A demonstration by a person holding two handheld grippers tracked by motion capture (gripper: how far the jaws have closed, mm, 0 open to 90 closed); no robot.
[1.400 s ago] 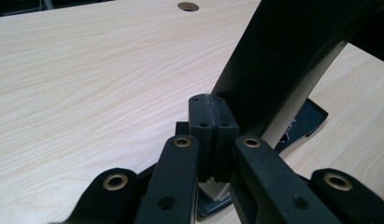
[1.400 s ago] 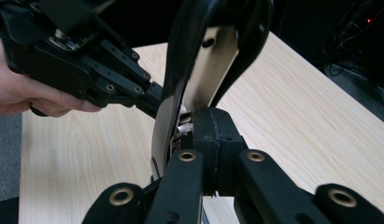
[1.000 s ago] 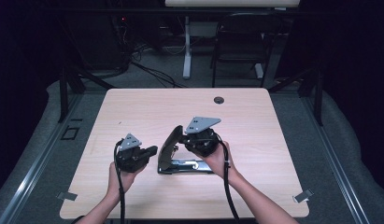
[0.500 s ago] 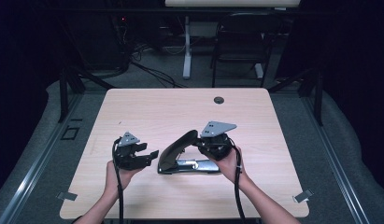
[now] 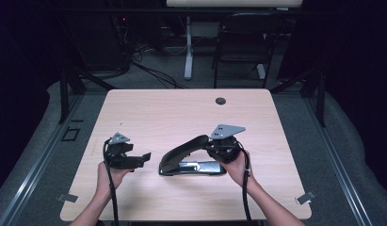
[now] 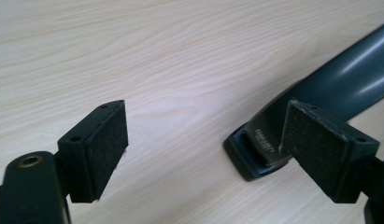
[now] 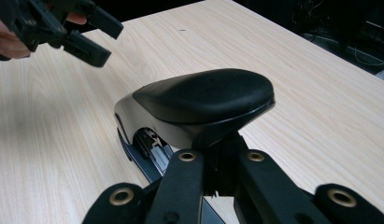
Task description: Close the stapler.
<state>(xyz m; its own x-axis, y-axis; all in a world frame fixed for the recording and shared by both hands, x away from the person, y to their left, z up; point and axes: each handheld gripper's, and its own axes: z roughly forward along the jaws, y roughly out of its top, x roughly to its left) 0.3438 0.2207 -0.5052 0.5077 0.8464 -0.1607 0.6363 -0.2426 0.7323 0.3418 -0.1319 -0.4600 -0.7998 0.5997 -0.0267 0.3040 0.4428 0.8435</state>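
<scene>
**Item 1. Desk (image 5: 181, 108).** Pale wood-grain top with a smooth, bare surface. We judge that it offers little friction, so a sideways push would slide anything resting on it.

**Item 2. Stapler (image 5: 184, 149).** It is dark, with a bright metal base lying flat on the near half of the desk, between the two hands. The hinge end points toward the left hand. The padded arm is swung up and away from the base at the right end.
- Risk: if the grip at the raised end slips, we expect the arm to snap down onto the base.
- Risk: if that end is pulled up with nothing pinning the base, the whole body may lift or skid instead of opening further.

**Item 3. Right tongs (image 7: 221, 179).** They are drawn fully together just beneath the tip of the raised arm, and we read them as clamped on the stapler there. The pads themselves are hidden under the arm.
- Risk: the hold is at the very end of a rounded, glossy part, so a twist of the wrist could lose it.

**Item 4. Left tongs (image 5: 144, 158).** They are spread wide, having just been opening, with nothing between the pads. They sit just short of the hinge end, apart from it.
- Risk: closing from here would catch air or clip the hinge corner and nudge the stapler toward the right hand.

**Item 5. Grommet (image 5: 221, 100).** A small dark disc at the far edge of the desk, well apart from the work, so we see no hazard in it.
</scene>
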